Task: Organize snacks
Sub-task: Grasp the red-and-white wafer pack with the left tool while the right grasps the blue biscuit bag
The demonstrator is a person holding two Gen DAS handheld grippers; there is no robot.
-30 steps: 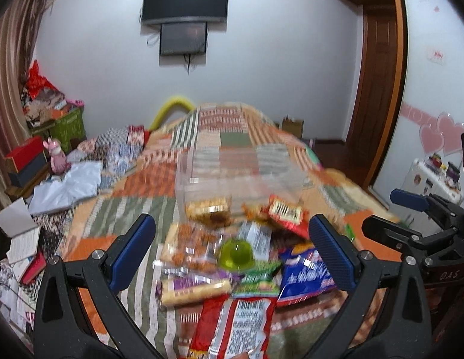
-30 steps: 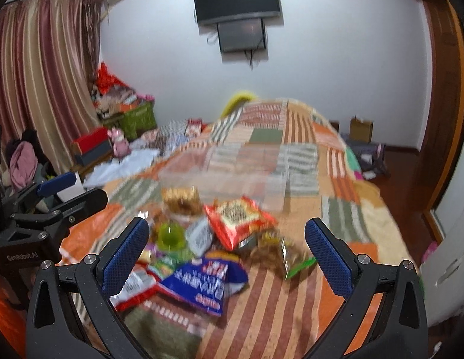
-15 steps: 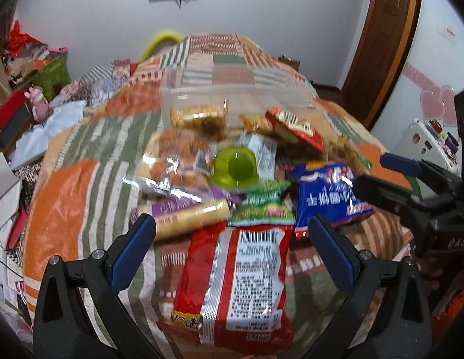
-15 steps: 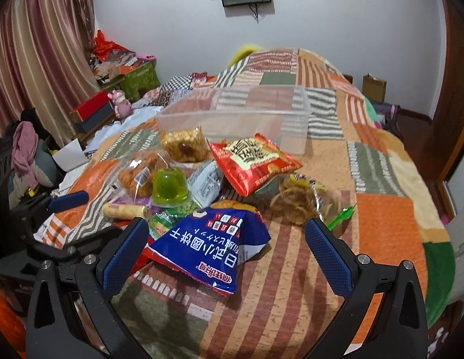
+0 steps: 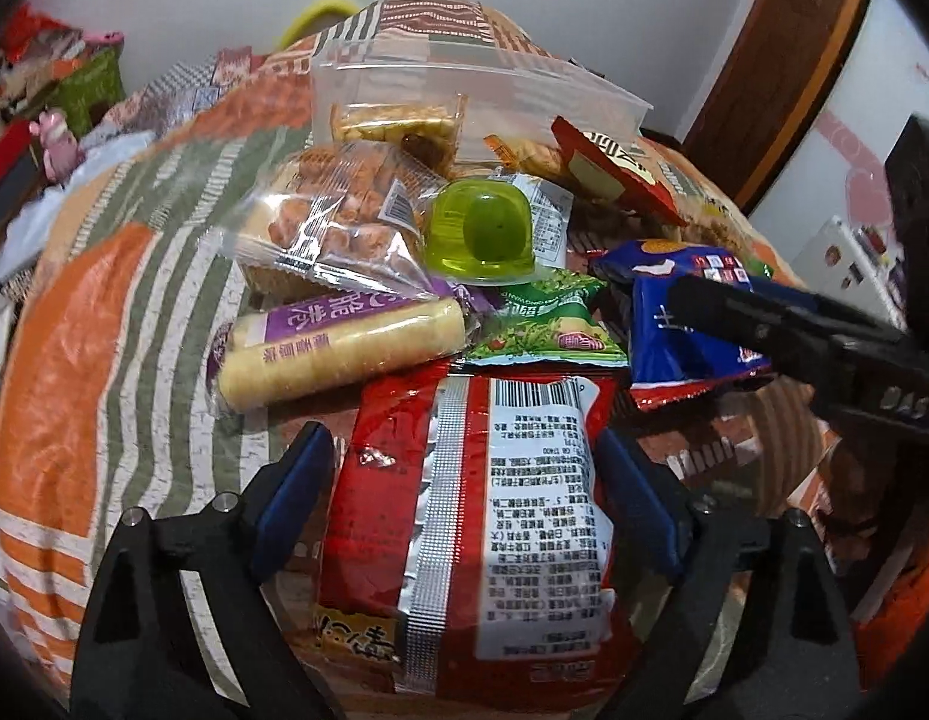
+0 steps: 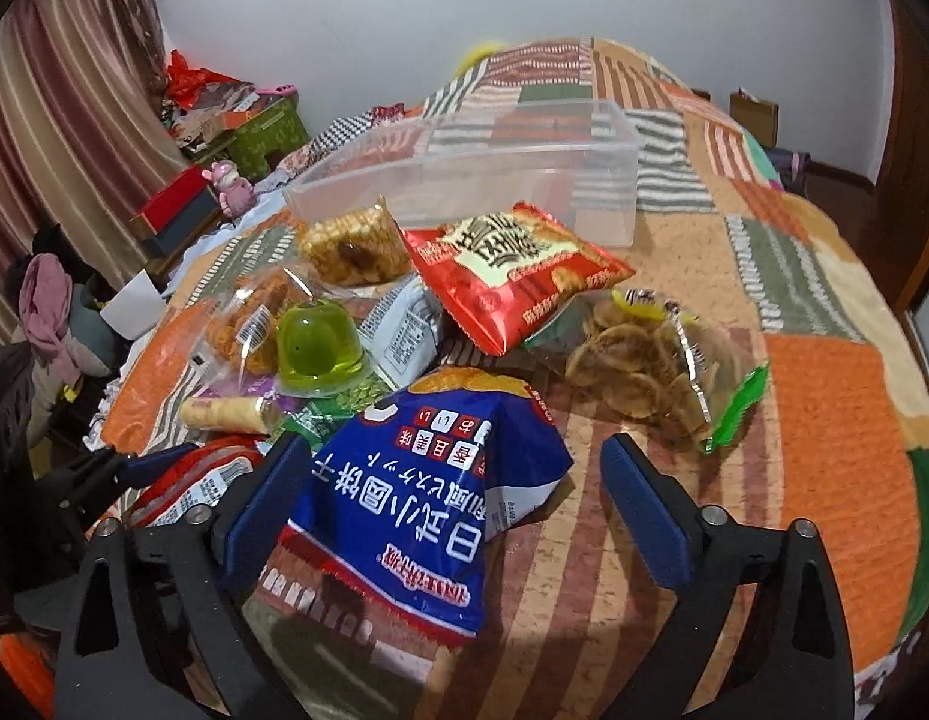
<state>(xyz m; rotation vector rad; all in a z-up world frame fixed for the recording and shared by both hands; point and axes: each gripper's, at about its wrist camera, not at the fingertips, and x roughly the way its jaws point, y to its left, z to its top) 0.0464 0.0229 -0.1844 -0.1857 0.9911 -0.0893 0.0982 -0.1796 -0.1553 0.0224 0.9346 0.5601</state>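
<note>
Both tongs wide, straddling snack bags on the bed

Left tongs (image 5: 458, 498) astride red packet (image 5: 482, 534); right tongs (image 6: 458, 498) astride blue bag (image 6: 416, 504); clear bin (image 6: 482, 180) behind; risk: slick foil slipping, toppling jelly cup (image 6: 317, 345).

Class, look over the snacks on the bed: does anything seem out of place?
Yes. The clear plastic bin holds nothing, while the snacks lie heaped in front of it, the green jelly cup perched on other packets.

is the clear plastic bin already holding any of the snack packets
No, in the right wrist view the clear plastic bin shows only bare walls and floor, with the snack packets piled outside in front of it.
</note>
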